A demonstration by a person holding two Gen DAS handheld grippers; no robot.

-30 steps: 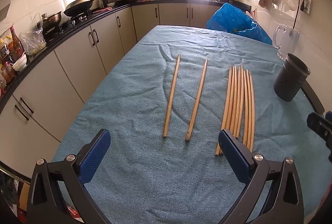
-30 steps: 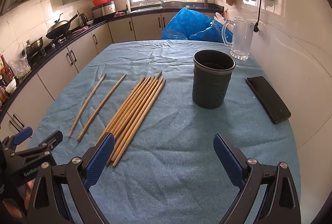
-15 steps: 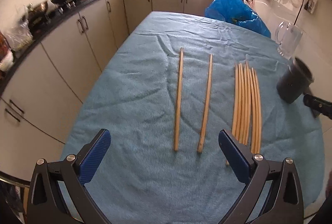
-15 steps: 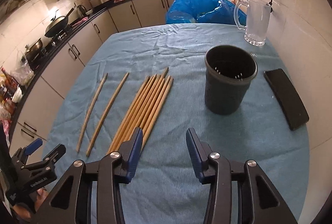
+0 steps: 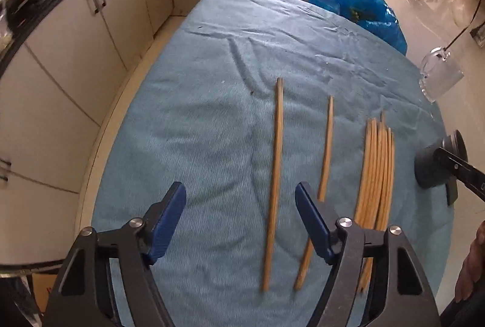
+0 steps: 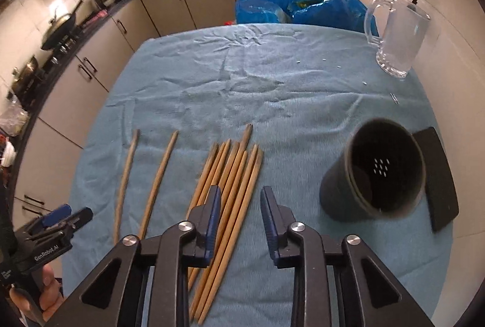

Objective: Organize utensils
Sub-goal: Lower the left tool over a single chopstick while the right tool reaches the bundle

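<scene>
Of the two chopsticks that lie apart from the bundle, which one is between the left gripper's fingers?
The outer, longer-looking chopstick, farthest from the bundle; the other single chopstick lies beyond the gripper's right-hand finger.

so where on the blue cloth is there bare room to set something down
Free: the far half of the blue cloth, between the wooden chopstick bundle and blue plastic bag. Crowded: near edge, around the bundle, two loose chopsticks and dark round holder.
</scene>
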